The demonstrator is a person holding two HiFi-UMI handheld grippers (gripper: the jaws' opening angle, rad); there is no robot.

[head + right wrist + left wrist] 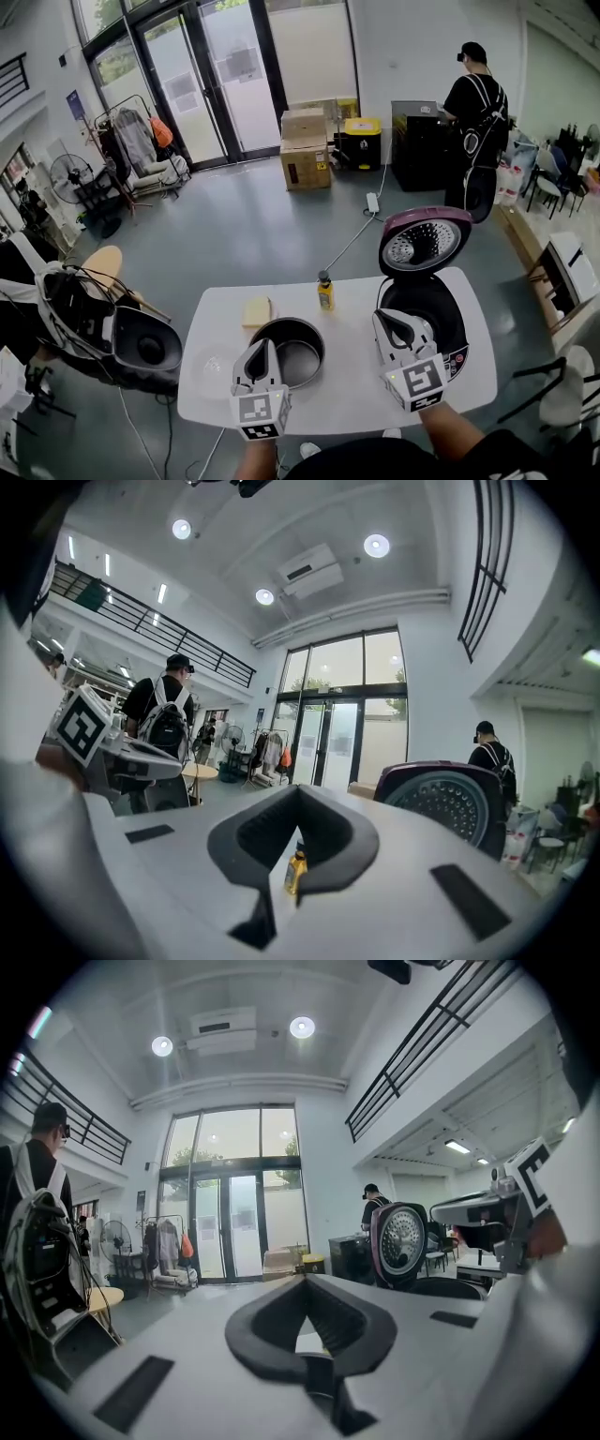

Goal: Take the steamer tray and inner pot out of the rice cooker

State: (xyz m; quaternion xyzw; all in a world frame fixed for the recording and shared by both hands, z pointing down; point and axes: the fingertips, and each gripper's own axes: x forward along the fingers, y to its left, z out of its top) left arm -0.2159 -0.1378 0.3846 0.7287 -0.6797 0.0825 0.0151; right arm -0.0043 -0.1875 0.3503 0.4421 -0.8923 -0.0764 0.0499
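The left gripper (pixel 261 347) and right gripper (pixel 390 321) are shut tight and empty, and the pot (pixel 302 352) sits on the table (pixel 349 309) by the cooker (pixel 433 302).

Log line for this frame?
inner pot: out, on table | left gripper: shut, empty | right gripper: shut, empty | rice cooker: lid open

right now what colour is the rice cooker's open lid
The lid is mauve-purple outside, silver and perforated inside; head view shows it best.

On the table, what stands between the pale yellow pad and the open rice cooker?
A small yellow bottle stands there, between the pad and the rice cooker; the head view shows it.
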